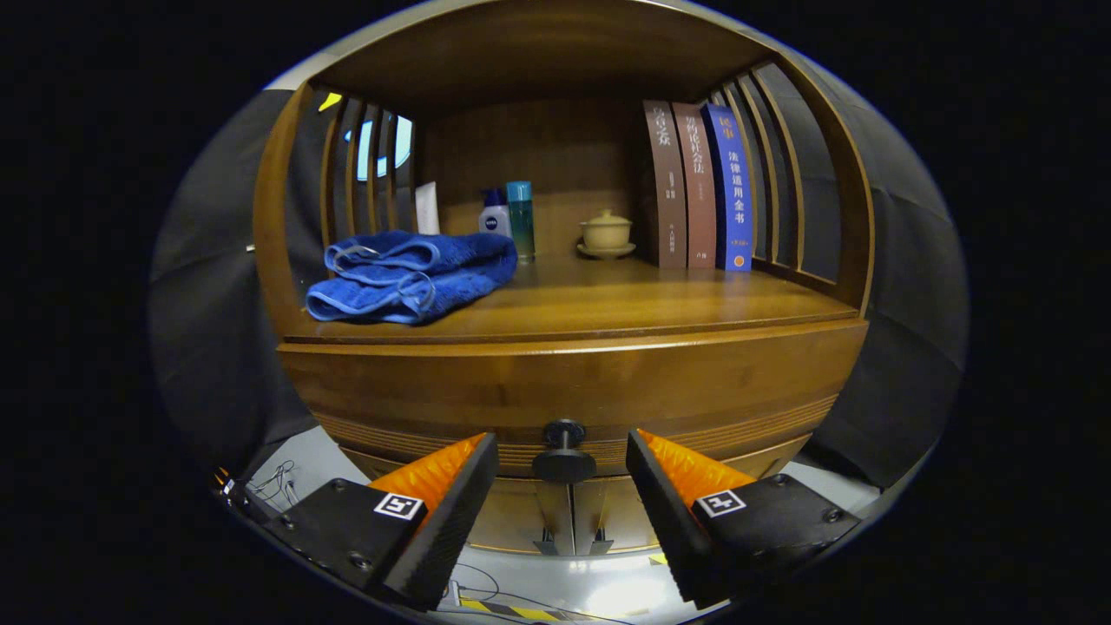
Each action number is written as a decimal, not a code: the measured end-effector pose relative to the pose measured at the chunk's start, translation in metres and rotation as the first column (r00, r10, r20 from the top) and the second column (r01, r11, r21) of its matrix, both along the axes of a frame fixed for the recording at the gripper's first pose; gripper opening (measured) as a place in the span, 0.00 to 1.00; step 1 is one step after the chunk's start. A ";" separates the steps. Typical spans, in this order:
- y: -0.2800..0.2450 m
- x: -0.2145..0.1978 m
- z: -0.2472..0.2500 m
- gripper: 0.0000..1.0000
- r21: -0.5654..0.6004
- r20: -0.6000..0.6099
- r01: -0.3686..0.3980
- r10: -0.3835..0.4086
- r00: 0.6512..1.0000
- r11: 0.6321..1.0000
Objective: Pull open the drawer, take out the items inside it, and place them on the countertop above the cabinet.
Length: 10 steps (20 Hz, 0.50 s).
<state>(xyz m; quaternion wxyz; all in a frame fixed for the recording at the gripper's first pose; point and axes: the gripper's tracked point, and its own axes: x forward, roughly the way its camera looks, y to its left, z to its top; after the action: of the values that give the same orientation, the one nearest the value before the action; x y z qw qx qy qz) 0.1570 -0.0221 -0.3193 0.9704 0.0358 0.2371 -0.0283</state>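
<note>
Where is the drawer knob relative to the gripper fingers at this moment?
In the gripper view, the drawer knob sits on the drawer front below the countertop, between the open gripper's fingers, untouched.

The gripper (pixel 562 464) is open, with one finger on each side of the dark knob (pixel 564 451) on the drawer (pixel 573 391). They do not touch it. Up on the countertop (pixel 625 304) lie a blue towel (pixel 408 276), two bottles (pixel 510 219), a small lidded cup (pixel 606 233) and three books (pixel 699 187).
</note>
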 end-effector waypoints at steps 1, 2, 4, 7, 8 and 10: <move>0.000 0.004 -0.009 0.98 0.003 -0.015 -0.001 0.001 1.000 1.000; -0.001 0.006 -0.015 0.96 0.002 -0.031 0.002 -0.002 1.000 1.000; -0.002 0.012 -0.025 0.90 0.008 -0.051 0.005 -0.005 0.999 1.000; 0.001 0.013 -0.033 0.63 0.000 -0.067 0.001 -0.001 0.998 1.000; -0.002 0.014 -0.032 0.53 -0.018 -0.062 0.008 -0.009 0.998 1.000; -0.001 0.013 -0.034 0.44 -0.015 -0.061 0.008 -0.009 0.998 1.000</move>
<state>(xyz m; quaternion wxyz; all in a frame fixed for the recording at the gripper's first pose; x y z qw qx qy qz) 0.1701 -0.0233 -0.3529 0.9628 0.0285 0.2662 -0.0352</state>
